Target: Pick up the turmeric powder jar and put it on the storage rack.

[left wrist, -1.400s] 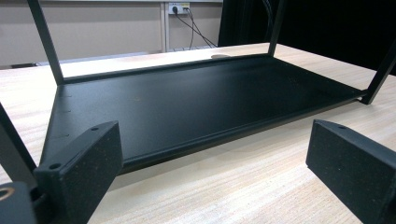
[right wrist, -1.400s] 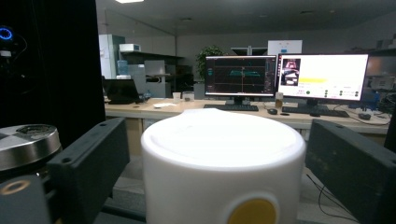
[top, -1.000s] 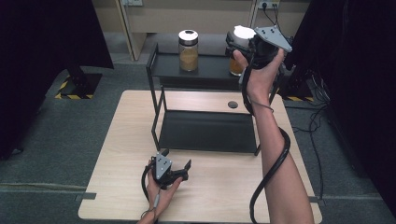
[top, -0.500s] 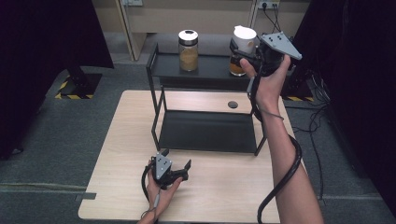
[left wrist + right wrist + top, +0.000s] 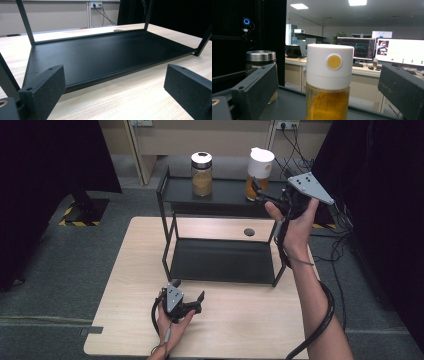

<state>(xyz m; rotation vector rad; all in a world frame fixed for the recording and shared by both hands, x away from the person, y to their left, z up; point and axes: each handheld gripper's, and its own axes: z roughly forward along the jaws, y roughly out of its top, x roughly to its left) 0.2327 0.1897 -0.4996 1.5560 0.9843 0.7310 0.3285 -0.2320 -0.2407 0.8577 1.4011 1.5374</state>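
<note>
Grey carpet runs under a pale wooden desk [image 5: 125, 320], and on it stands a black two-tier metal rack [image 5: 220, 265] whose upper shelf carries two jars. Up at the right end of that shelf stands the white-lidded jar [image 5: 260, 172] of orange powder, upright, its long axis vertical; farther left along the shelf sits a second, metal-lidded jar [image 5: 201, 174], well apart from it. The right gripper [image 5: 261, 195] is raised to shelf height, and its jaws stand spread wide. In the right gripper view the white-lidded jar [image 5: 329, 82] rises straight ahead, centred in the gap between the two jaws, with clear air on either side, so nothing is pinched; from here I cannot say whether it stands between the pads or just ahead of them. That is the relation that matters: the jar lies dead ahead of the jaws, so a short, level move along that line looks enough to leave it free or bracket it. The left gripper [image 5: 192, 301] rests low on the near desk, jaws also spread and empty, facing the rack's lower shelf [image 5: 107, 55], far from either jar.
</note>
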